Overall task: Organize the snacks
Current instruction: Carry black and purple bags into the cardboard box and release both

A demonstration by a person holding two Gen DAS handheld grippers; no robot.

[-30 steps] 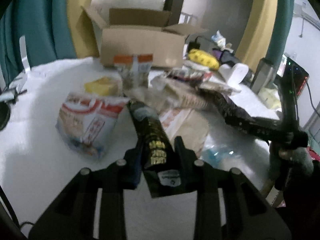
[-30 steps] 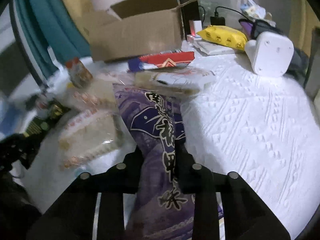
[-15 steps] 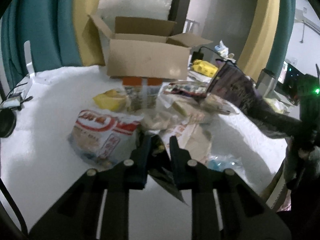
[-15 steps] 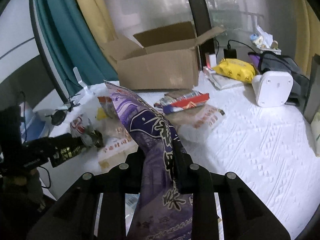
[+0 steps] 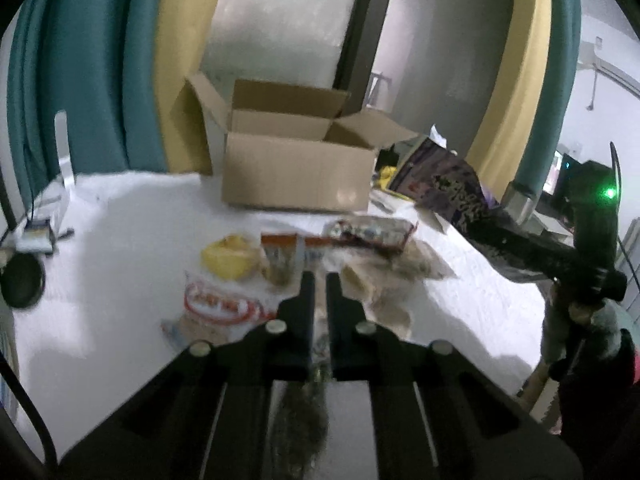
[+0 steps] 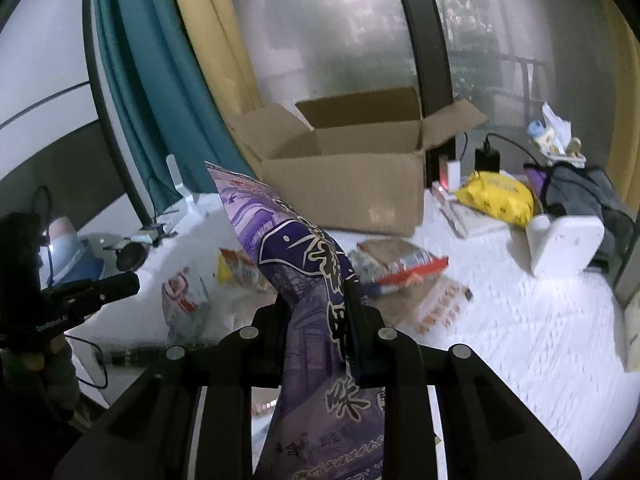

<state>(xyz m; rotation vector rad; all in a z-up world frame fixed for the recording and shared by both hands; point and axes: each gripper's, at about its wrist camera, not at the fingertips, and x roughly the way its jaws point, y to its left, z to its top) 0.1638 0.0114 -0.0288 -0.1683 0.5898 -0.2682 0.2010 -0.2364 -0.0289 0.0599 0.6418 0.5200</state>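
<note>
- Box (image 6: 344,184): plain matt brown cardboard.
- Purple bag (image 6: 304,280): glossy printed plastic film, creased.
- Bedcover (image 6: 520,340): white cloth, bumpy woven texture.
- Right gripper (image 6: 320,312): matt black plastic.
- Curtain (image 6: 132,80): teal cloth, folded.

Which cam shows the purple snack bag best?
Right wrist: the purple snack bag fills mid-frame, print legible, pinched between the right gripper jaws. Left wrist shows it only small, dark and blurred at right.

Dim room, backlit and smeared

Daylight glares through the frosted window (image 5: 280,20) at twelve o'clock; the snack pile (image 5: 304,264) blurs with motion, black fisheye corners bend the curtains (image 6: 132,92), a green LED (image 5: 611,192) flares at three o'clock.
</note>
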